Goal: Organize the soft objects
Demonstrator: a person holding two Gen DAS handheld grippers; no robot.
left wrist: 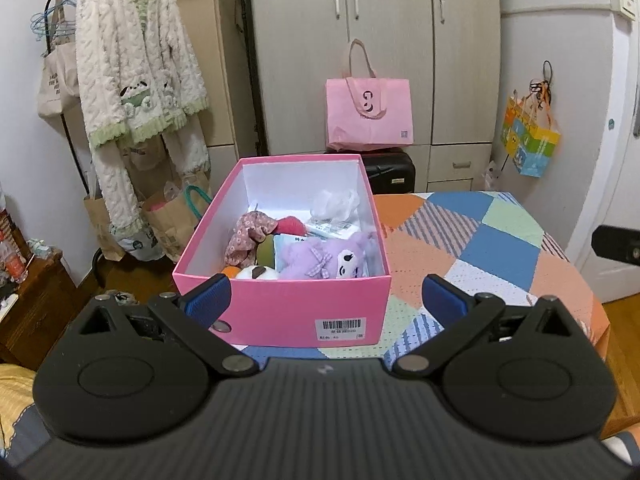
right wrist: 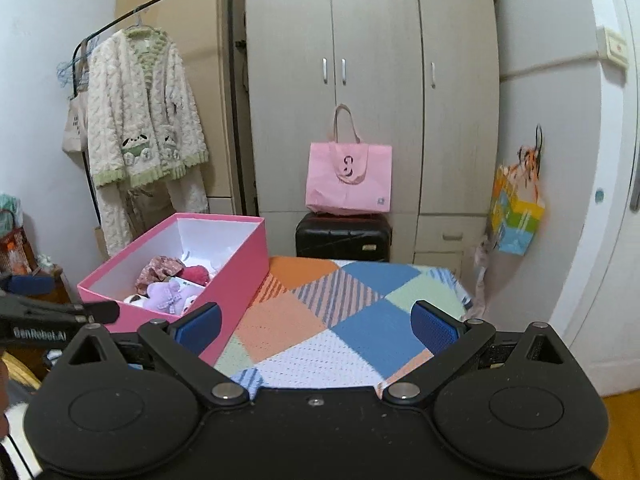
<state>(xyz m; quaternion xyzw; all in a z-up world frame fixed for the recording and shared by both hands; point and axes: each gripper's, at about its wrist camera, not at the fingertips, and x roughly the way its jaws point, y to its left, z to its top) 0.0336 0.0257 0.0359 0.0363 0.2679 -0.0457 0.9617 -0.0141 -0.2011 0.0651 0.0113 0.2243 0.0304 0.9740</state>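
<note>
- The left gripper [left wrist: 326, 300] is held with jaws wide apart before the pink box [left wrist: 280, 312].
- A purple plush [left wrist: 320, 258] is seen inside the box, on the patchwork cloth [left wrist: 500, 248].

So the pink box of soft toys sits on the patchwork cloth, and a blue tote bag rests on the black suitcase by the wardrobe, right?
Almost. The tote bag is pink, not blue; the right wrist view shows it resting on the black suitcase by the wardrobe. The rest holds: the pink box of soft toys sits on the patchwork cloth.
</note>
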